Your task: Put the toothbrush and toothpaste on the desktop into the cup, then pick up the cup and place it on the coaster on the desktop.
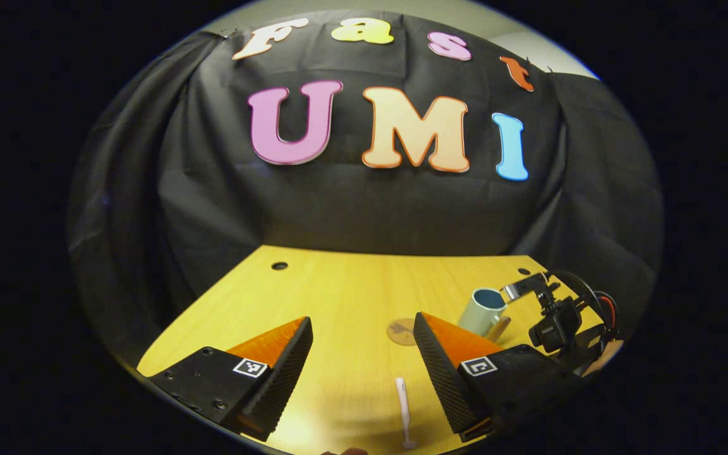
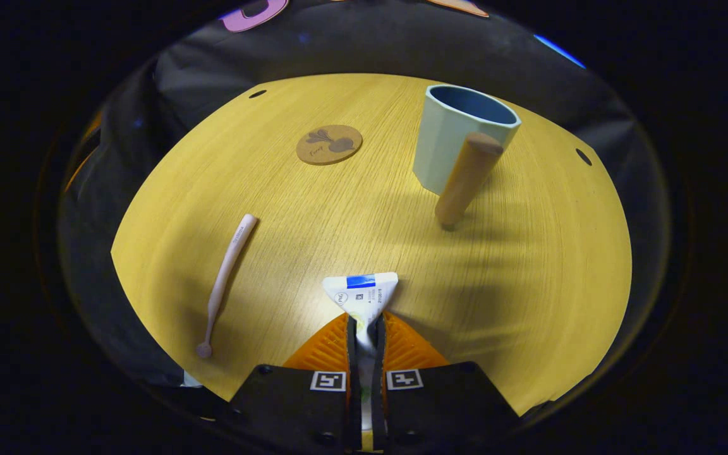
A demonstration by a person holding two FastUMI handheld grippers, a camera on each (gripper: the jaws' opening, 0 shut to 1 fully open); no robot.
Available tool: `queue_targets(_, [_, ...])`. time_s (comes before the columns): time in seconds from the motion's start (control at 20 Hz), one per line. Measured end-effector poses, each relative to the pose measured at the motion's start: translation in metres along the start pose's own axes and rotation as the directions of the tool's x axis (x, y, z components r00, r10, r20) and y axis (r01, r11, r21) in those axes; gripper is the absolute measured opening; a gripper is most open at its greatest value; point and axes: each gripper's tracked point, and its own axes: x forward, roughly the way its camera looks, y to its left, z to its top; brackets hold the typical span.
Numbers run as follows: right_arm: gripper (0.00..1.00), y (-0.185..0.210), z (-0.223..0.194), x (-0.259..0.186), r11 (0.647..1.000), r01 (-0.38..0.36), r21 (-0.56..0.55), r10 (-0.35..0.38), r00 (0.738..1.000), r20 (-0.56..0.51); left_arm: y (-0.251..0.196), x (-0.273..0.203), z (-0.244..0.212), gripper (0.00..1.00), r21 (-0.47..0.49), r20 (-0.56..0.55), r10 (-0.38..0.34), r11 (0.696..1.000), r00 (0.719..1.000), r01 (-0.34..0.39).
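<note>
Closest to the lens in the right gripper view, the right gripper (image 2: pixel 364 325) has its two fingers drawn together on a white toothpaste tube with a blue band (image 2: pixel 364 294); both fingers press on the tube, and its flat crimped end sticks out ahead of the tips, above the yellow wooden desktop (image 2: pixel 528 284). Whether the tube is lifted clear of the wood or touching it is hard to judge from this angle.

Moving left to right across that view: a slim pale pink toothbrush (image 2: pixel 226 278) lies flat on the desktop at the left, well apart from the tube. Farther back, left of centre, sits a round brown cork coaster with a dark printed motif (image 2: pixel 329 144). To the right stands a pale green faceted cup with a blue inside (image 2: pixel 449 142), upright, with a round wooden peg-like handle (image 2: pixel 467 180) slanting down from its side to the desktop.

In the left gripper view, the left gripper (image 1: pixel 361 335) hovers over the desktop with its fingers spread wide apart, holding nothing. The toothbrush (image 1: pixel 404 404) lies between them, near the bottom edge. Beyond, the coaster (image 1: pixel 400 331) is partly hidden by one finger, the cup (image 1: pixel 483 309) stands to its right, and the right gripper (image 1: pixel 528 285) reaches in just beside the cup.
</note>
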Motion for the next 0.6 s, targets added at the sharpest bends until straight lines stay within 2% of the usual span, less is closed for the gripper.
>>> queue_targets(0.05, [0.07,0.000,0.000,0.000,1.000,-0.002,0.000,0.002,1.000,0.004,-0.003,0.004,-0.011,0.94,-0.006,-0.035,-0.012,1.000,0.999,0.012])
queue_targets(0.15, [0.09,0.000,0.000,0.000,1.000,-0.011,0.006,0.011,1.000,0.010,-0.010,0.013,-0.031,0.95,-0.006,-0.110,-0.033,0.999,0.993,0.033])
queue_targets(0.2, [0.07,0.000,0.000,-0.001,1.000,-0.015,0.009,0.015,1.000,0.011,-0.011,0.016,-0.042,0.95,-0.003,-0.151,-0.039,0.999,0.988,0.039])
queue_targets(0.3, [0.09,0.000,0.001,0.000,1.000,-0.019,0.014,0.018,1.000,0.016,-0.011,0.019,-0.064,0.95,-0.002,-0.233,-0.044,0.999,0.972,0.045])
queue_targets(0.45, [0.09,0.000,0.000,-0.001,1.000,-0.021,0.017,0.020,0.999,0.026,-0.012,0.025,-0.097,0.95,-0.023,-0.350,-0.048,0.999,0.936,0.043])
queue_targets(0.55, [0.07,0.000,0.000,0.000,1.000,-0.022,0.017,0.021,0.999,0.030,-0.017,0.027,-0.119,0.95,-0.022,-0.427,-0.059,0.998,0.902,0.055])
queue_targets(0.6, [0.09,0.000,0.001,-0.001,1.000,-0.024,0.015,0.024,0.999,0.031,-0.017,0.027,-0.127,0.95,-0.008,-0.461,-0.053,0.998,0.886,0.056])
